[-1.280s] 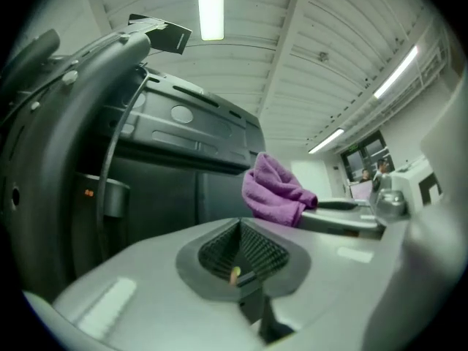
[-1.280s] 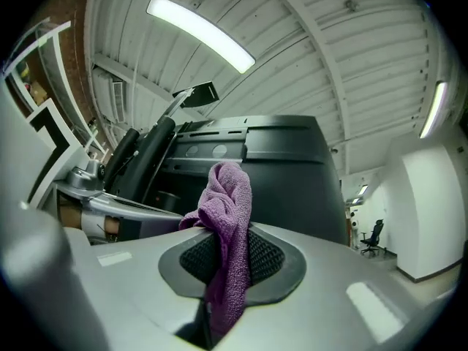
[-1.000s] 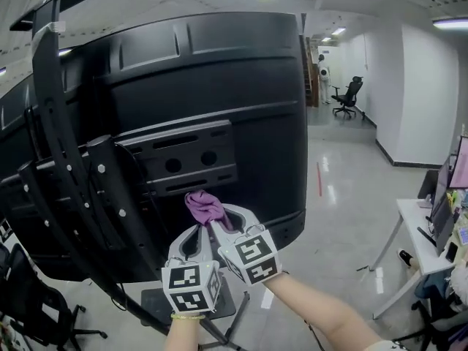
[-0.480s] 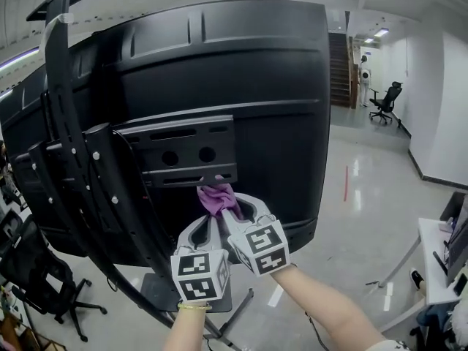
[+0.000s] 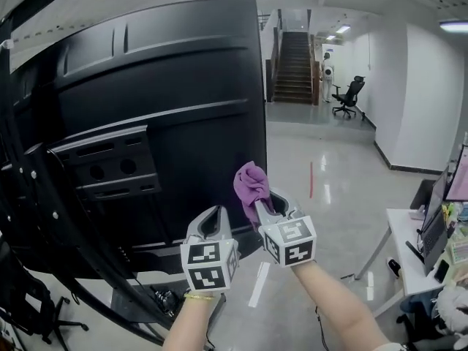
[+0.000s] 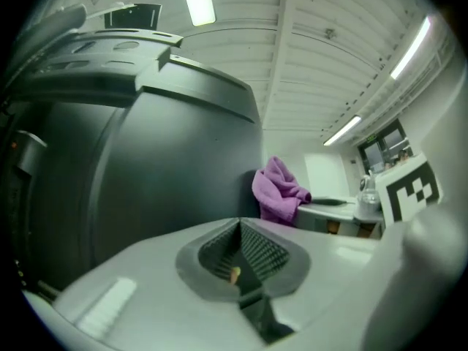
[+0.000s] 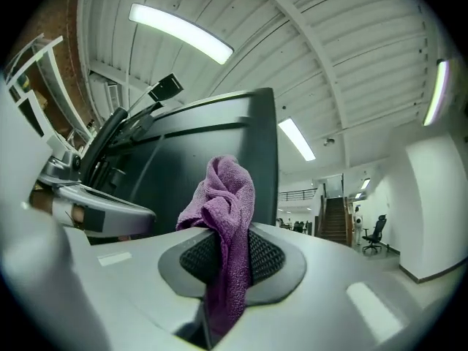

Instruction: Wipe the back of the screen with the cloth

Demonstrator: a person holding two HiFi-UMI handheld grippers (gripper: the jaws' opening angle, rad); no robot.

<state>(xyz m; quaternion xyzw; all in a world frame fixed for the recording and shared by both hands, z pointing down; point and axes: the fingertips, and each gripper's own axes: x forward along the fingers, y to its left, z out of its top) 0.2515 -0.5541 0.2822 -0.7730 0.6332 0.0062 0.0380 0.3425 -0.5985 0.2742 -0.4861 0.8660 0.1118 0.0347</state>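
Observation:
The big black screen's back fills the left half of the head view and also shows in the left gripper view and the right gripper view. A purple cloth is bunched between the jaws of my right gripper, which is shut on it. The cloth sits at the screen's lower right edge. My left gripper is beside it on the left, jaws shut with nothing in them, close to the screen's bottom edge.
A black mounting plate and stand arms cover the screen's left part. A stand base lies on the floor below. To the right are a white desk, an office chair and a staircase.
The view and both grippers have shifted right along the screen. The cloth moved from below the mounting plate to the screen's lower right edge.

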